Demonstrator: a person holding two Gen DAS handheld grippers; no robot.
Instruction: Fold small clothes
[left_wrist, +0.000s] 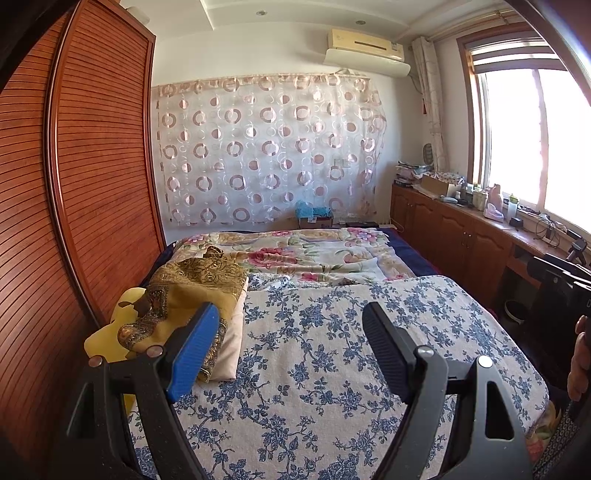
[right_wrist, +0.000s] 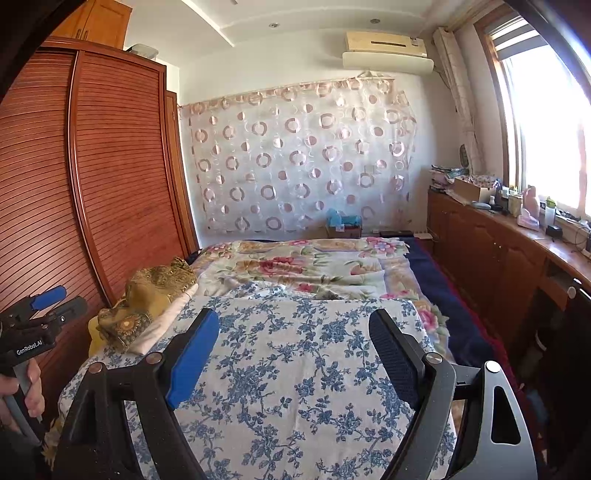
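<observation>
Where the slatted wooden wardrobe (left_wrist: 74, 184) closes the left edge, a folded gold patterned garment (left_wrist: 192, 291) lies on a cream folded cloth (left_wrist: 231, 347) at the bed's left side, beside a yellow pillow (left_wrist: 107, 332). The left gripper (left_wrist: 291, 350) hangs over the blue-flowered bedspread (left_wrist: 314, 369), jaws spread wide with nothing between them — its blue pad (left_wrist: 194, 354) overlaps the garment's near edge in this view; contact cannot be told. Farther right, the right gripper (right_wrist: 295, 358) is likewise wide apart and empty above the same spread. A floral quilt (right_wrist: 295, 266) lies behind; low wooden cabinets (right_wrist: 498, 251) run under the window (right_wrist: 546, 129) at right.
</observation>
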